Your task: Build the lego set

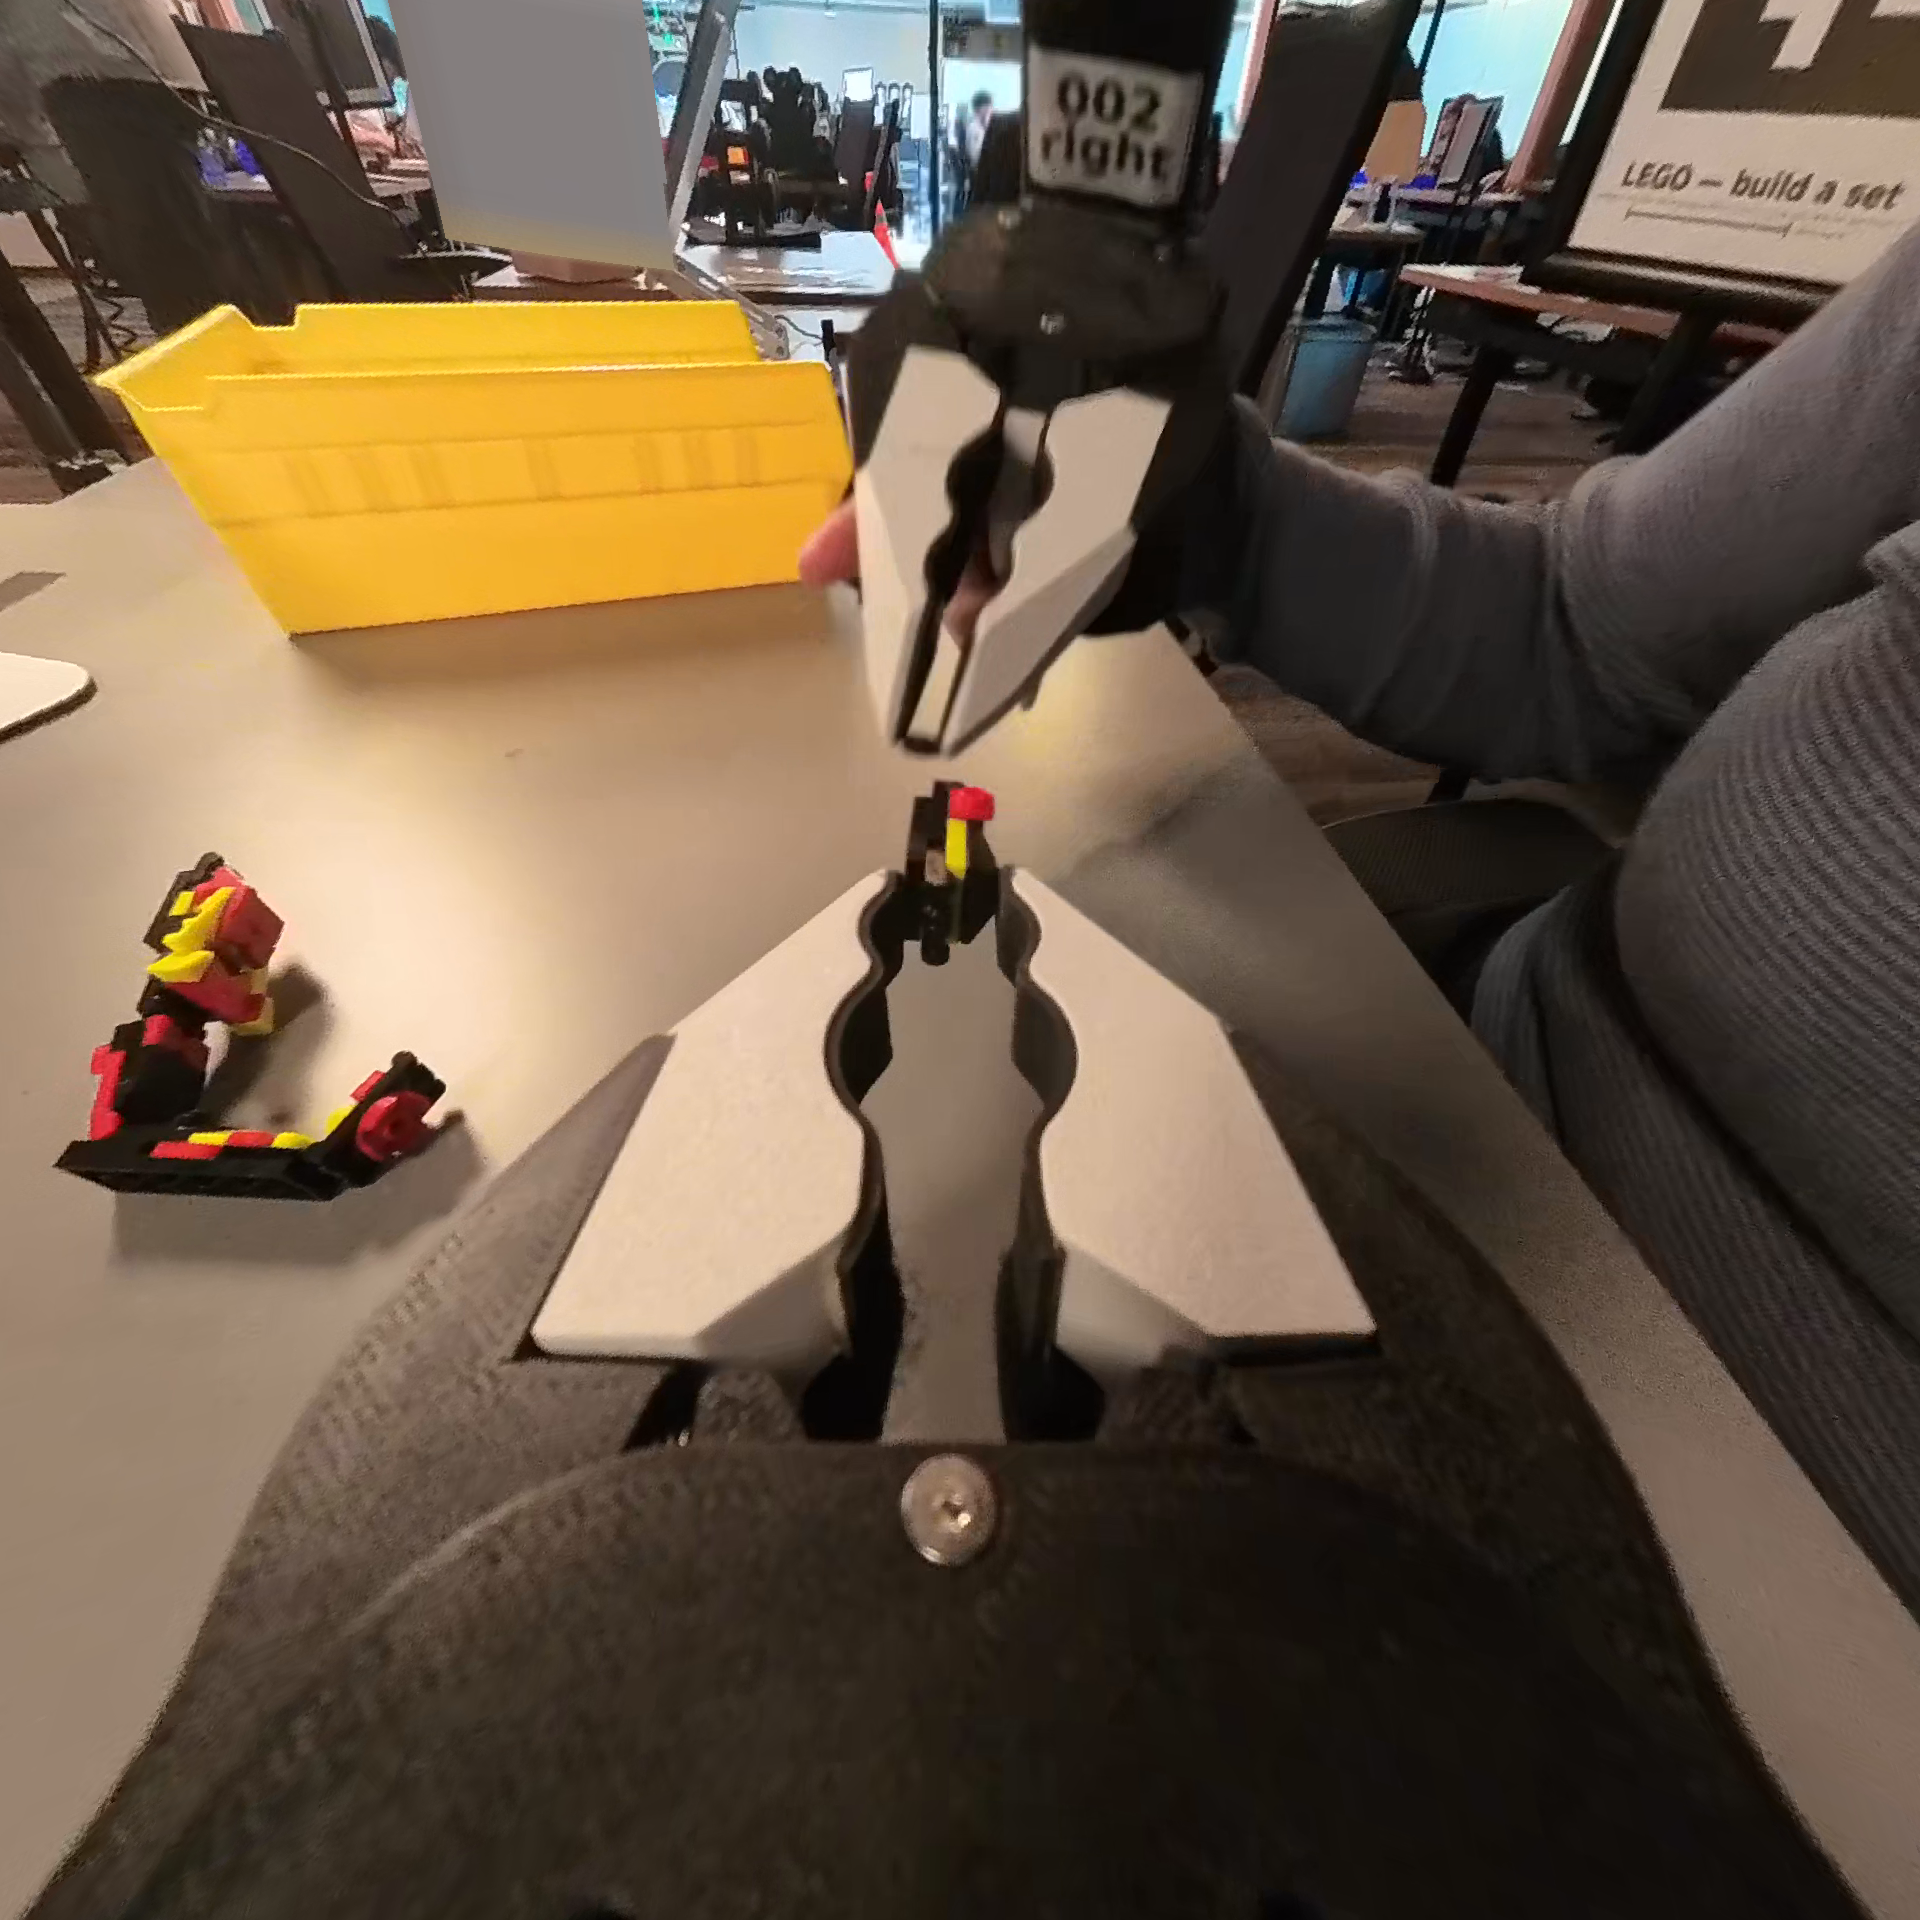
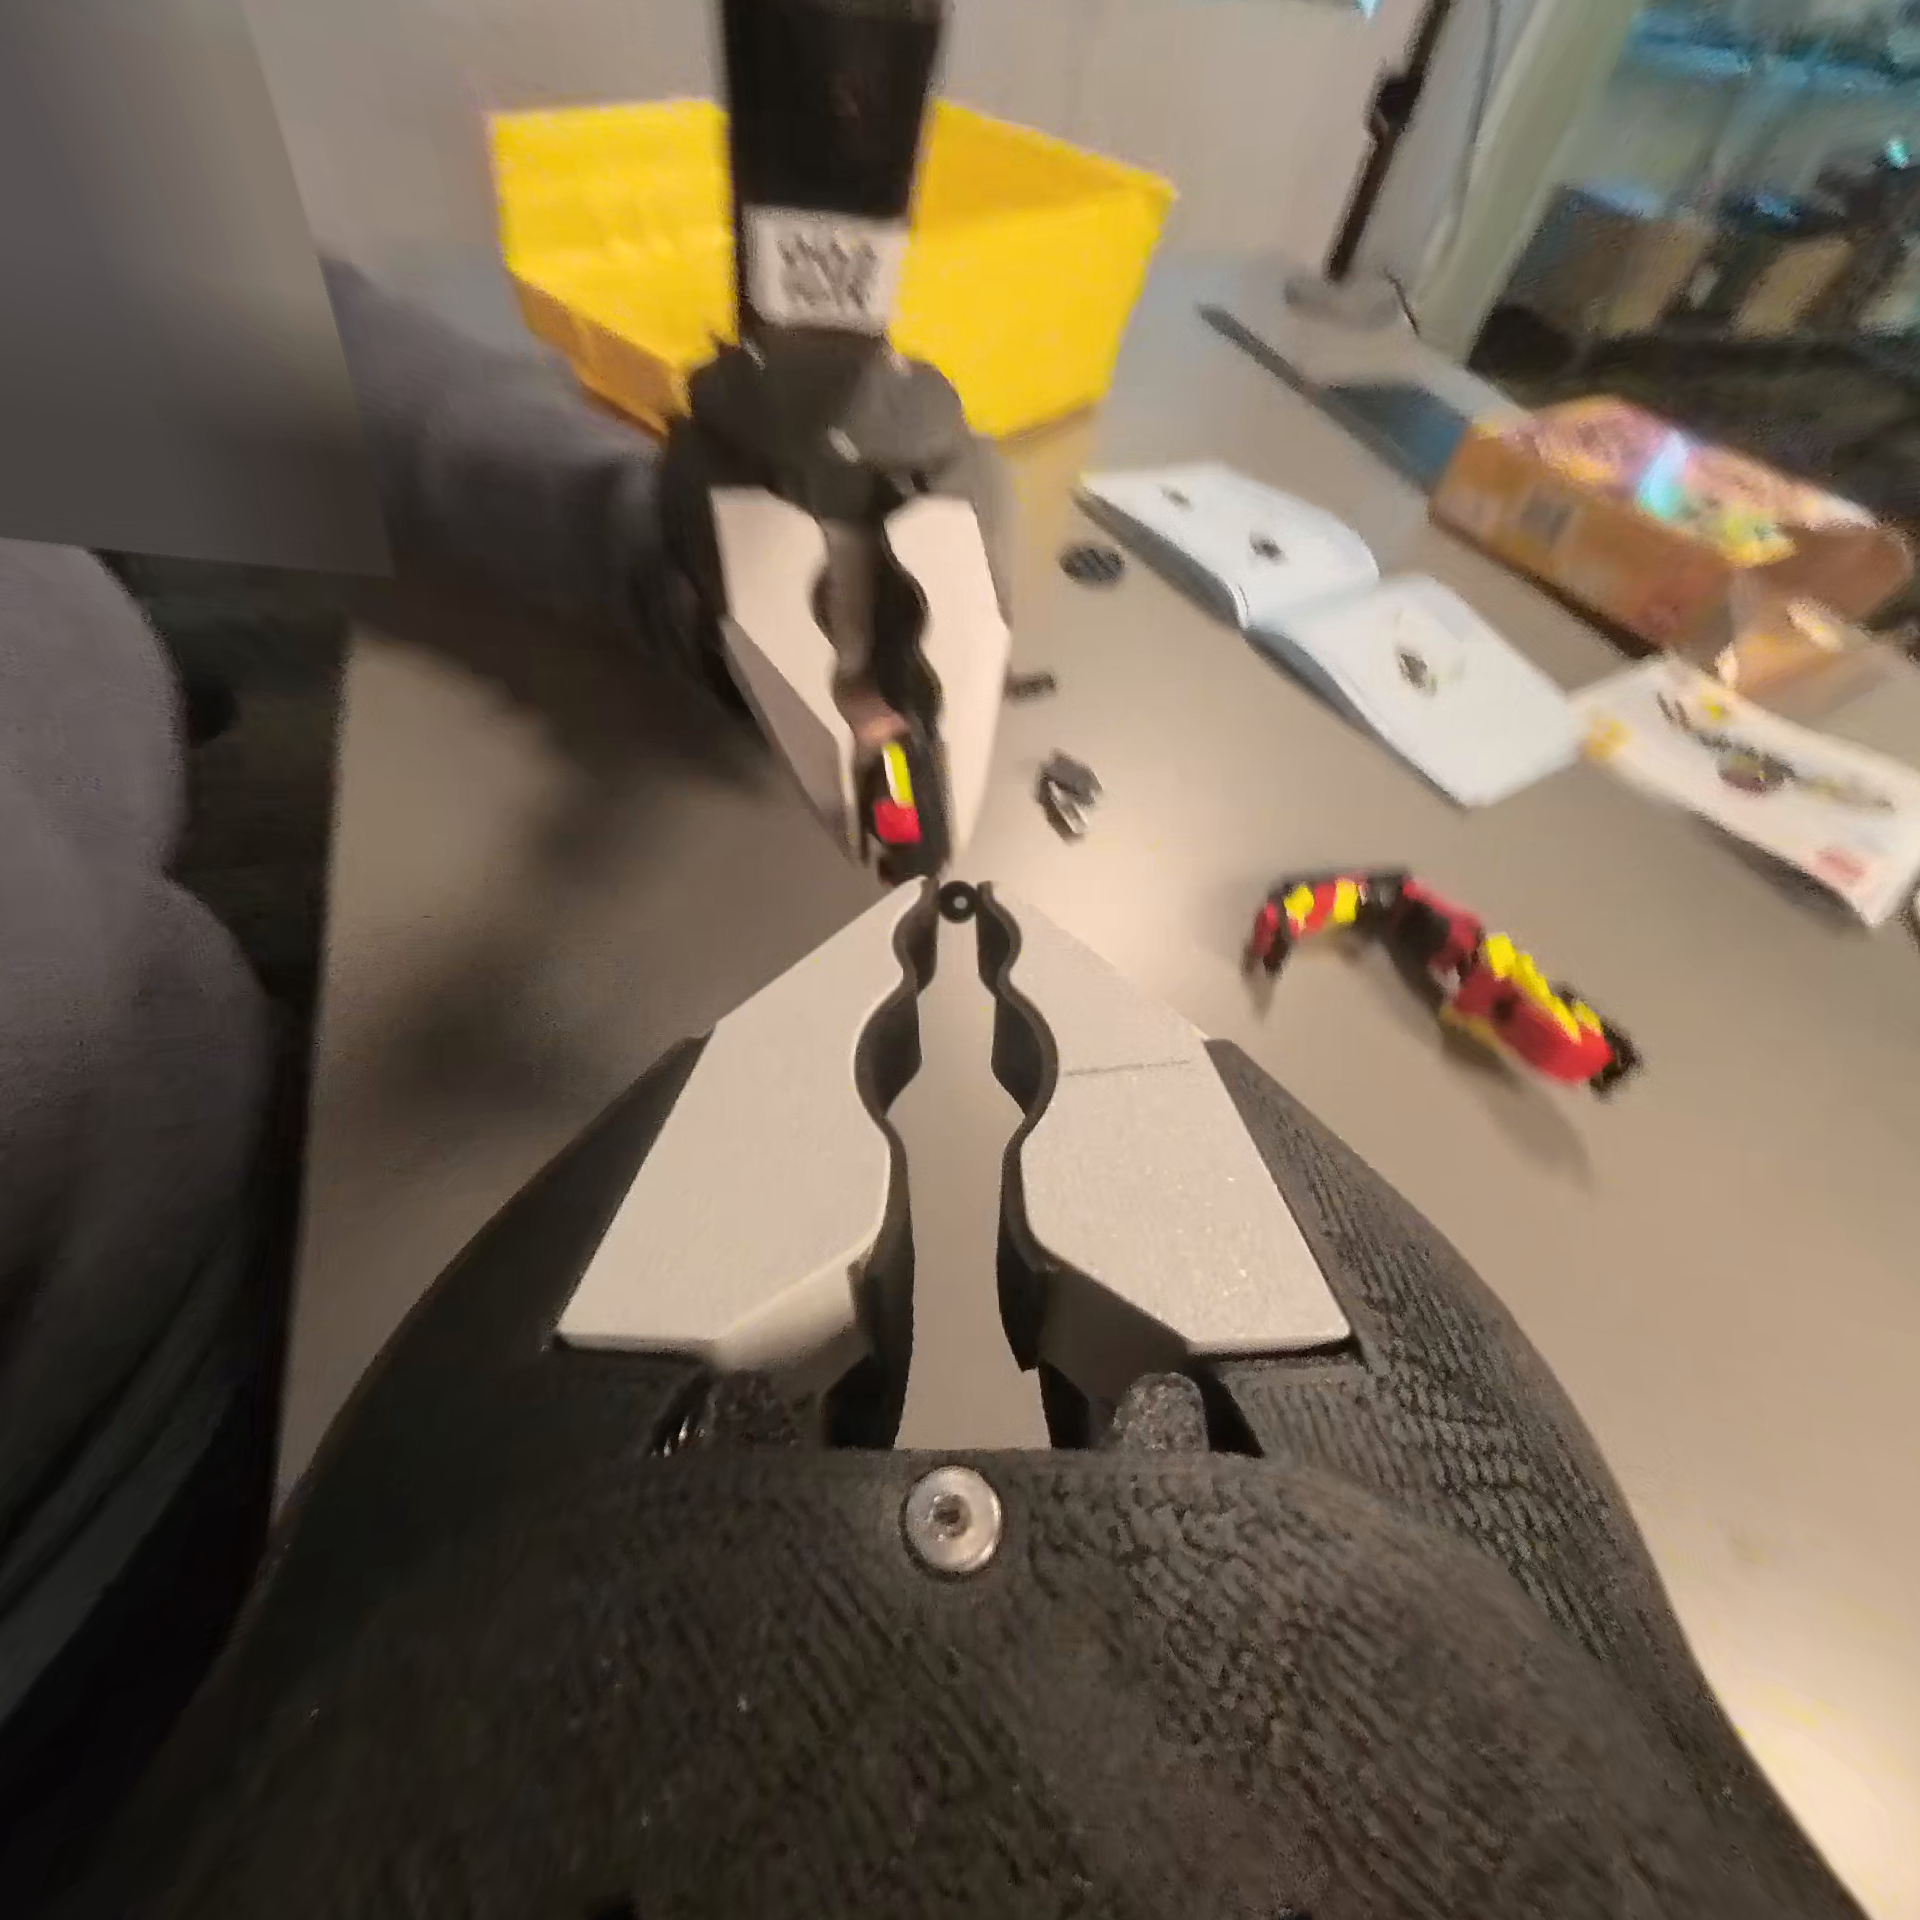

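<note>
Left wrist view: two claws tip to tip

Left claw (image 1: 943,883) grips small black-yellow-red lego piece (image 1: 951,862) above worktop (image 1: 623,779). Right claw (image 2: 954,896) pinches tiny black ring (image 2: 956,900), just beside that piece. Partly built red-black lego model (image 1: 223,1029) lies on worktop, left. Farther: open booklet (image 2: 1340,634), yellow bin (image 1: 499,468).

Open grey table (image 1: 623,748) between yellow bin (image 1: 499,488) and lego model (image 1: 229,1029); 2 booklets (image 2: 1340,623) and loose black parts (image 2: 1068,790) crowding far side.
</note>
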### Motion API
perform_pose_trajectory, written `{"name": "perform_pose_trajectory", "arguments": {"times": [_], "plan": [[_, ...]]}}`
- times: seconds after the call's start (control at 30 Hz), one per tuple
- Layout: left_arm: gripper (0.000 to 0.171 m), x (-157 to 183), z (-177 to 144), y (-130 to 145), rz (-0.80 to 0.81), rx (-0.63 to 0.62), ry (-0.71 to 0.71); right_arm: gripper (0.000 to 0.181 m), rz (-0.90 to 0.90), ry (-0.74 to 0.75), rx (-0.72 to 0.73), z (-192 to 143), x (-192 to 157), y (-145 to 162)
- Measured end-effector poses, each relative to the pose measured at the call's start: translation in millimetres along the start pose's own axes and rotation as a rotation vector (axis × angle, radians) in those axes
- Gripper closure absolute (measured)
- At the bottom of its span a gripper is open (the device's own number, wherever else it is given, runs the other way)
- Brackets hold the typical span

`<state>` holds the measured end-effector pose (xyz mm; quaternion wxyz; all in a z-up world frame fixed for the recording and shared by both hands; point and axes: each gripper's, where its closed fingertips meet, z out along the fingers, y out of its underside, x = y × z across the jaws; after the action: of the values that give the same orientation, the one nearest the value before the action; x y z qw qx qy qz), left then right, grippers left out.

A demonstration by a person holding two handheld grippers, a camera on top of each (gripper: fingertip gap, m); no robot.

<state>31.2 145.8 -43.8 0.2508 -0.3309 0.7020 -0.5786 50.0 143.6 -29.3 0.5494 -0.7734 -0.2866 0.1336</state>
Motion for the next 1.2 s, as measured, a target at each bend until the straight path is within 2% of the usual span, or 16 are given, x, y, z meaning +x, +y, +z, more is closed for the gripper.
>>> {"name": "perform_pose_trajectory", "arguments": {"times": [0.1,0.2,0.43,1.07,1.2], "plan": [[0.156,5.1,-0.4,-4.6,-0.021,0.03,0.034,0.176,-0.06,-0.073,-0.019,1.5,-11.5,-20.5],[0.156,7.4,-1.1,-7.7,-0.047,0.052,0.056,0.176,-0.115,-0.13,-0.085,7.1,-20.6,-23.9],[0.156,8.5,-1.6,-8.8,-0.056,0.06,0.065,0.176,-0.109,-0.18,-0.138,15.4,-21.5,-23.0],[0.156,8.4,-1.4,-8.5,-0.059,0.061,0.07,0.172,-0.108,-0.174,-0.141,16.7,-19.6,-23.2],[0.156,6.1,-2.1,-8.9,-0.068,0.065,0.061,0.164,-0.132,-0.153,-0.115,14.8,-18.7,-28.3]]}}
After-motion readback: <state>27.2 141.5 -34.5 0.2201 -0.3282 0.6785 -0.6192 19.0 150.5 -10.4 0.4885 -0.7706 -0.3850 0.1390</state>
